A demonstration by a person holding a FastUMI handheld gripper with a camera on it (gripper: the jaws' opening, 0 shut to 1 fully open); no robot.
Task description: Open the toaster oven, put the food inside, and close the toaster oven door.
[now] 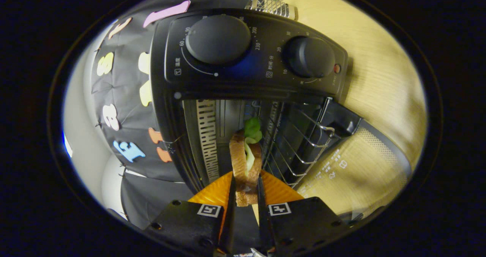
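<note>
Gripper [245, 190] was clamped on the sandwich [245, 162], both fingers pressing its sides, held at the mouth of the open oven [246, 71]. Door [357, 166] lay fully down. Rack [300, 143] sat beside the sandwich. Judgement: carry it further in, settle it flat on the rack, then release, keeping clear of the wires.

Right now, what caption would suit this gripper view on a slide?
Tongs clamp a sandwich before the toaster oven, whose door hangs open.

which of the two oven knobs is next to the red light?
The smaller black round knob, right beside the small red indicator light. The larger black knob has none near it. Gripper jaws clamp the toasted lettuce sandwich.
</note>
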